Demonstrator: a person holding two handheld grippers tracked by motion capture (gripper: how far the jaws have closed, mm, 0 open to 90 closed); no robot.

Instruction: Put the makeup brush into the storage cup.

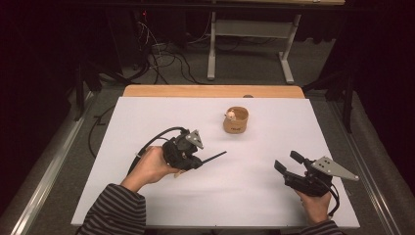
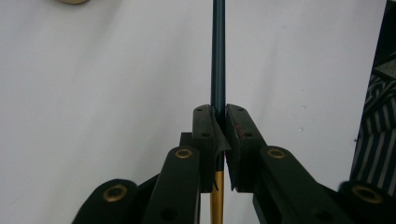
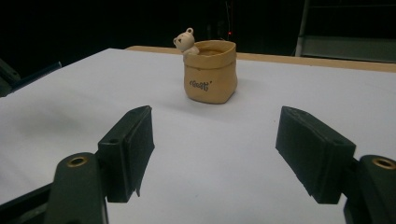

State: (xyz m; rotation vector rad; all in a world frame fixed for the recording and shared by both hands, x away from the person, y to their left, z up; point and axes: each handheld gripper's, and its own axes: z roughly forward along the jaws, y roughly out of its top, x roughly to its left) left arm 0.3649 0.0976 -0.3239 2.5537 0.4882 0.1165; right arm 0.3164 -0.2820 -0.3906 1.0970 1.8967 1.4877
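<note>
Here, from left to right:
Left tool: jaws clamped tight on a thin dark pen, which juts out past the jaws and slants toward the worktop's middle; its gold end shows behind the pads.
Worktop: white sheet over a wooden top.
Pot: tan, bag-shaped, with a small bear figure at its rim; stands toward the far side, well apart from both tools.
Right tool: jaws spread wide, nothing between them, facing the pot.

Black grippers with brass rivets, grey plates; striped sleeves
</note>
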